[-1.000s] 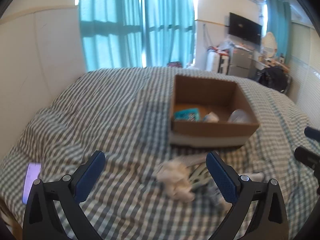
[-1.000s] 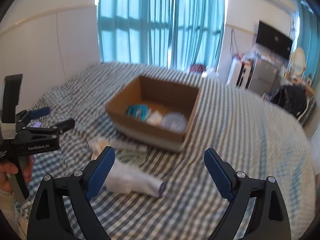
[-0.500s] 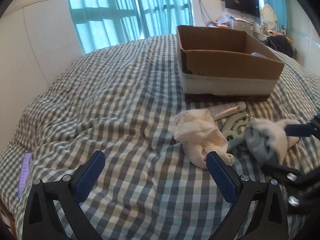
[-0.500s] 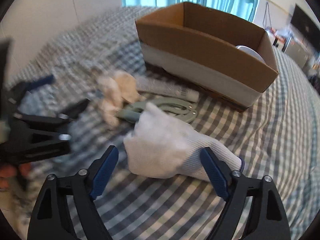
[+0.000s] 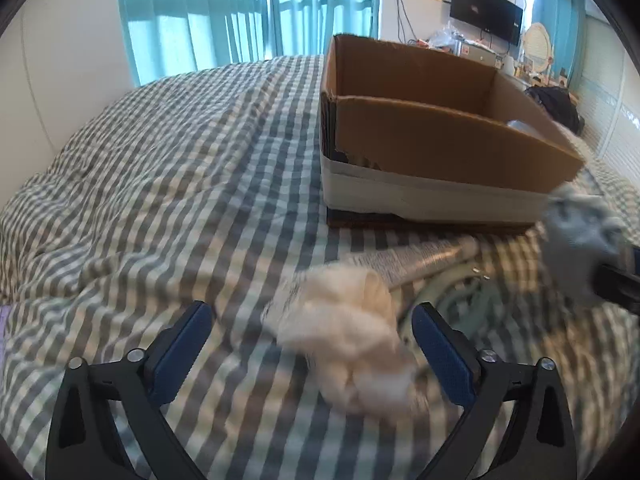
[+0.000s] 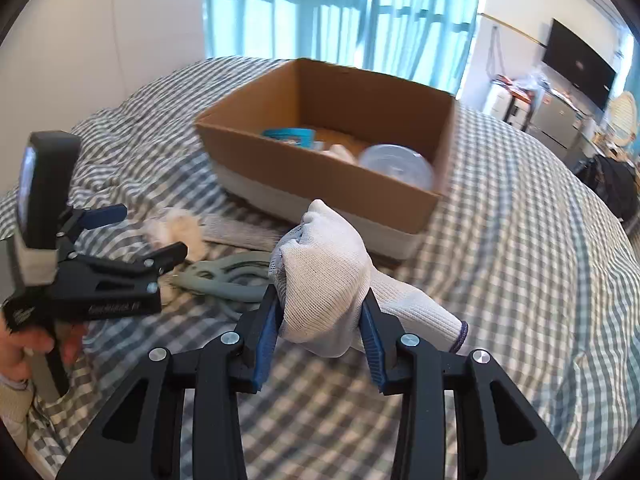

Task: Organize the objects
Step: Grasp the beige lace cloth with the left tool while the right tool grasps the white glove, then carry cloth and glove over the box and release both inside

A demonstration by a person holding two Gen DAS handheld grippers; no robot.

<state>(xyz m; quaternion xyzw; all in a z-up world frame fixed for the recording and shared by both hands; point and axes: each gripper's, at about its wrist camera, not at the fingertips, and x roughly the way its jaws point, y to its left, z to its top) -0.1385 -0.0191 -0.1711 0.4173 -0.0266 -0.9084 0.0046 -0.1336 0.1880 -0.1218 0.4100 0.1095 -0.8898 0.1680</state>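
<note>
The cardboard box (image 6: pixel 328 168) stands at 12 o'clock, its top open; the bed (image 6: pixel 520 280) is free at 3 o'clock.

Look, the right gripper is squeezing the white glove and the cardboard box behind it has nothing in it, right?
Almost. The right gripper is squeezing the white glove, but the cardboard box isn't bare inside. The right wrist view shows a blue packet and a clear round lid in it.
</note>
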